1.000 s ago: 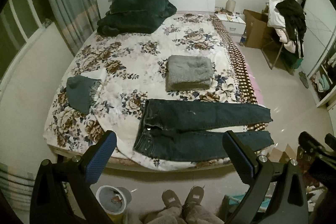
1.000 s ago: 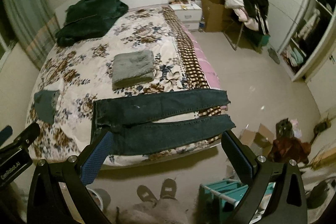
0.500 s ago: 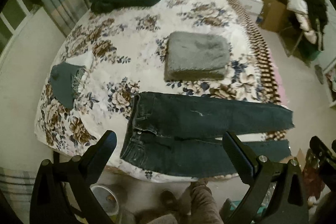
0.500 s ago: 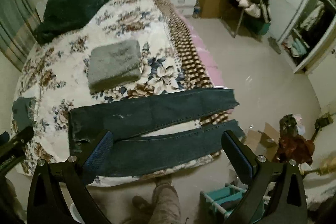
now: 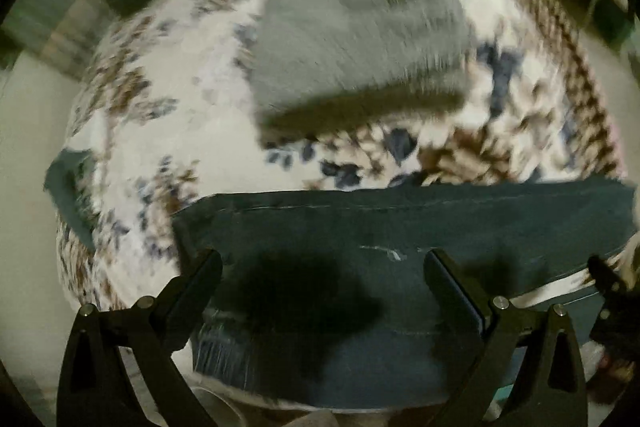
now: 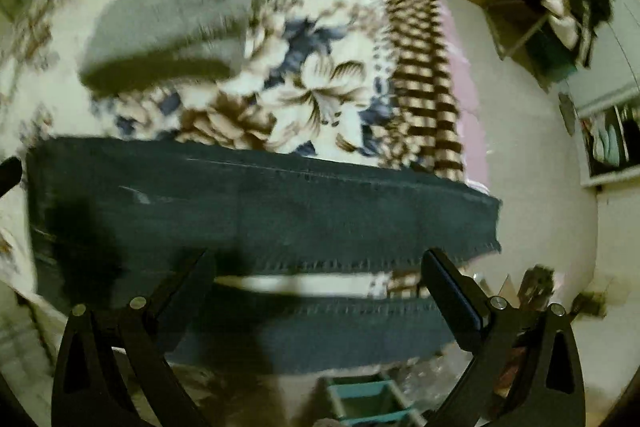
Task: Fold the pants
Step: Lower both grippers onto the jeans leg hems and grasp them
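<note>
Both grippers hang low over the near edge of the bed (image 5: 132, 115), fingers spread wide and holding nothing. Left gripper (image 5: 324, 263) is above the waist end of the pants (image 5: 400, 223), near the bed's near-left corner; right gripper (image 6: 320, 263) is above the gap between the two legs, toward the cuffs. The pants lie flat along the near edge, legs running to the right, cuffs at or just past the right edge; the near leg (image 6: 320, 323) appears to sit close to the drop-off. Risks, as judgement: a pinch taken too deep may gather the quilt with the denim; a pinch on one layer only would let the other leg trail and skew the fold; dragging the near leg could tip it off the bed. Both views are motion-blurred, so exact contact cannot be told. Materials: dark blue denim, stiff-looking, stitched side seams, frayed cuff hem. Floral quilt, soft, with a brown checked border on the right. A folded grey towel (image 5: 360, 39), thick and fuzzy, lies mid-bed beyond the pants, apart from them.
</note>
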The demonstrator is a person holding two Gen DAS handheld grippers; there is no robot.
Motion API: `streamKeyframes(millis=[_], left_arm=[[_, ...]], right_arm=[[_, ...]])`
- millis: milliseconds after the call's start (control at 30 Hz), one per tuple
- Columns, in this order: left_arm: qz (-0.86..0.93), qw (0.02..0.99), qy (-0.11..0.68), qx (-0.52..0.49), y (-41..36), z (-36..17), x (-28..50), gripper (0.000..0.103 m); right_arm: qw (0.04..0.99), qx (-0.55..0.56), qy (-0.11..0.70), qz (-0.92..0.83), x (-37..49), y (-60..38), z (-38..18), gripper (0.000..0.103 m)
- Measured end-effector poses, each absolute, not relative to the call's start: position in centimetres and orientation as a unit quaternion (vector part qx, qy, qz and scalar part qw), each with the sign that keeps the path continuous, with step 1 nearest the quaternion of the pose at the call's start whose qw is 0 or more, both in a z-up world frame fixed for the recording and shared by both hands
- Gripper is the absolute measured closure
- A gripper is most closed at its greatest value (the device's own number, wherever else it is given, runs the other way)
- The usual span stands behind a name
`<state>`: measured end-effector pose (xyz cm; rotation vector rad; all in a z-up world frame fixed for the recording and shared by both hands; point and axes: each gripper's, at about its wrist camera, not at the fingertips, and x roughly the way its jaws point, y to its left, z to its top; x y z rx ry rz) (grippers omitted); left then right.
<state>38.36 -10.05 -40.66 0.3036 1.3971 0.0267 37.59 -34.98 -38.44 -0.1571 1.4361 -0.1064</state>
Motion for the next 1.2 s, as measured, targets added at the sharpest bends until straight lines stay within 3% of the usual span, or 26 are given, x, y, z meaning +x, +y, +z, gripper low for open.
streamKeyframes(millis=[200,333,733,800,900,933,967,1000,1067,1133,1200], left_arm=[[-0.04,0.712,0.668,0.215,-12.8,-51.3,41.7,0.0],[-0.084,0.686,0.678,0.252,-14.1,-55.2,43.2,0.0],[-0.105,0.667,0.716,0.178,-12.2,-54.9,46.6,0.0],[-0.115,0.675,0.709,0.169,-12.1,-54.4,46.6,0.005],[-0.142,0.689,0.696,0.146,-12.6,-53.1,45.7,0.03],[-0.151,0.693,0.69,0.144,-12.6,-52.5,45.5,0.044],[-0.16,0.697,0.683,0.148,-12.6,-51.9,45.2,0.059],[-0.166,0.699,0.679,0.152,-12.7,-51.5,45.1,0.065],[-0.168,0.705,0.67,0.161,-12.5,-50.5,45.0,0.086],[-0.165,0.712,0.665,0.152,-11.9,-49.4,45.5,0.095],[-0.166,0.716,0.663,0.142,-11.9,-49.1,45.4,0.097]], right_arm=[[0.691,-0.076,0.719,-0.014,41.7,-35.2,-50.4,0.0],[0.67,-0.101,0.736,-0.006,43.5,-35.4,-55.3,0.0],[0.616,-0.166,0.764,0.092,46.3,-37.6,-60.9,0.002],[0.617,-0.171,0.763,0.089,46.8,-37.6,-61.5,0.002],[0.622,-0.164,0.761,0.082,47.2,-37.8,-62.4,0.008],[0.624,-0.16,0.76,0.081,47.2,-37.7,-62.5,0.012],[0.626,-0.157,0.759,0.085,47.1,-37.6,-62.6,0.02],[0.629,-0.157,0.756,0.089,46.9,-37.4,-62.5,0.027],[0.637,-0.163,0.747,0.095,46.5,-37.1,-62.2,0.041],[0.643,-0.169,0.741,0.093,45.8,-37.1,-61.8,0.055],[0.652,-0.165,0.735,0.08,45.3,-37.6,-61.3,0.071]])
